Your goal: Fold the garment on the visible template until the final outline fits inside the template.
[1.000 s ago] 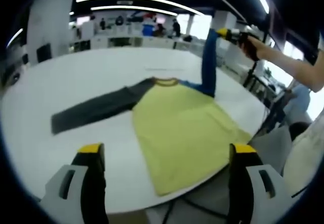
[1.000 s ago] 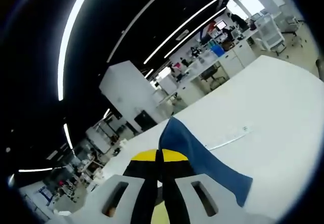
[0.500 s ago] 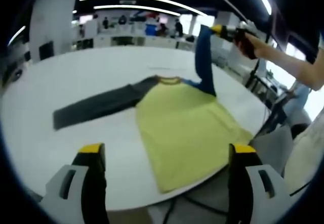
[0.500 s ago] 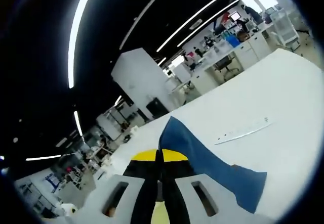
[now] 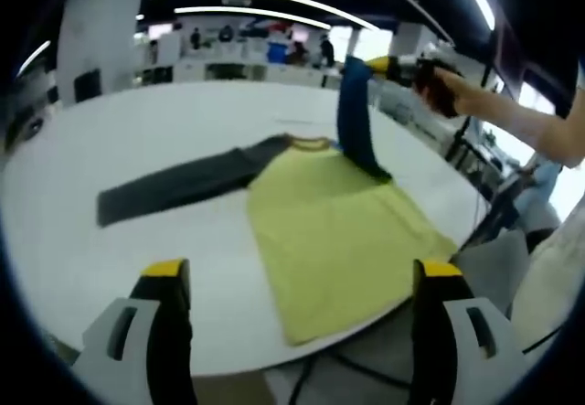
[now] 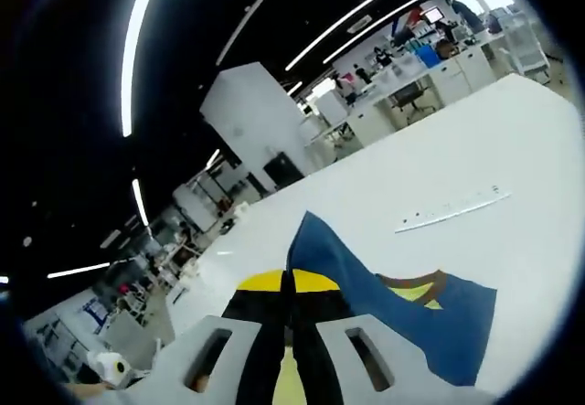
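Note:
A long-sleeved shirt lies flat on the white table (image 5: 183, 122): yellow body (image 5: 334, 240), dark grey sleeve (image 5: 174, 184) stretched out to the left. Its blue sleeve (image 5: 355, 122) is lifted up off the table, with my right gripper (image 5: 388, 64) shut on its cuff above the shirt's collar. In the right gripper view the blue sleeve (image 6: 402, 309) hangs from the closed right gripper (image 6: 291, 282), with the collar (image 6: 422, 285) below. My left gripper (image 5: 297, 272) is open near the table's front edge, holding nothing, short of the shirt's hem.
A thin pale strip (image 6: 452, 211) lies on the table beyond the collar. A person's forearm (image 5: 512, 117) reaches in from the right. Desks, shelves and people stand far behind the table. A chair (image 5: 498, 259) sits by the table's right edge.
My right gripper has carried the blue sleeve leftward, from beside the shirt's right shoulder to above its collar. The left gripper and the rest of the shirt have stayed put.

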Available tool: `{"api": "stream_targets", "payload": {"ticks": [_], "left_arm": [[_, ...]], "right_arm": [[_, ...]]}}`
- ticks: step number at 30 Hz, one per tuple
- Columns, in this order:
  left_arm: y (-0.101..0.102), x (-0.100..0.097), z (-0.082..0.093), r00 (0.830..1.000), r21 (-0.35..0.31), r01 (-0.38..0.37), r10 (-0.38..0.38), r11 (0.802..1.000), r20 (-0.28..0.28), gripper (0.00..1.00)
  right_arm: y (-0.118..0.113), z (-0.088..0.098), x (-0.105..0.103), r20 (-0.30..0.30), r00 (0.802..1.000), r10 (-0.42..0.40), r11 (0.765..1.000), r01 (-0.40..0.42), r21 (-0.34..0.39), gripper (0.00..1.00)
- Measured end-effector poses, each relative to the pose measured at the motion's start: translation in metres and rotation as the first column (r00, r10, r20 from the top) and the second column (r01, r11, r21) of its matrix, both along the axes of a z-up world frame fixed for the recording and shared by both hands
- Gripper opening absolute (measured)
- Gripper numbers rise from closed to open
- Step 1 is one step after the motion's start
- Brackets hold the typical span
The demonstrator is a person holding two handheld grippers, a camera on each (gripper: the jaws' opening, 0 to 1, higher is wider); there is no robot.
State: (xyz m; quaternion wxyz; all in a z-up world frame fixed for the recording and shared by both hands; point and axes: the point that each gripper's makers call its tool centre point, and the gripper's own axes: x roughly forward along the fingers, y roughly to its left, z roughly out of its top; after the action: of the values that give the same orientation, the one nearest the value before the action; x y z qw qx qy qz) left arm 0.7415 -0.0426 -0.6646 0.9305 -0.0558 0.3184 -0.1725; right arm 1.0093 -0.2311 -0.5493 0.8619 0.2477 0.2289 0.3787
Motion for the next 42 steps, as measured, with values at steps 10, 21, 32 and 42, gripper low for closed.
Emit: {"api": "stream_targets", "payload": {"ticks": [10, 21, 32, 42], "left_arm": [[0.000, 0.000, 0.000, 1.000, -0.003, 0.001, -0.001, 1.000, 0.000, 0.97], [0.000, -0.002, -0.002, 1.000, -0.008, -0.001, 0.001, 1.000, -0.004, 0.97], [-0.001, -0.004, -0.005, 1.000, -0.017, 0.000, -0.001, 1.000, -0.011, 0.96], [-0.003, -0.007, -0.007, 1.000, -0.022, 0.002, -0.002, 1.000, -0.018, 0.95]], "right_arm": [[0.010, -0.034, -0.003, -0.057, 0.998, -0.009, 1.000, 0.008, -0.021, 0.01], [0.023, -0.056, -0.009, -0.103, 0.995, -0.002, 0.999, -0.001, -0.032, 0.01], [0.038, -0.086, -0.015, -0.155, 0.988, 0.001, 0.998, -0.009, -0.055, 0.01], [0.059, -0.108, -0.023, -0.198, 0.980, 0.026, 0.997, -0.039, -0.063, 0.01]]}}
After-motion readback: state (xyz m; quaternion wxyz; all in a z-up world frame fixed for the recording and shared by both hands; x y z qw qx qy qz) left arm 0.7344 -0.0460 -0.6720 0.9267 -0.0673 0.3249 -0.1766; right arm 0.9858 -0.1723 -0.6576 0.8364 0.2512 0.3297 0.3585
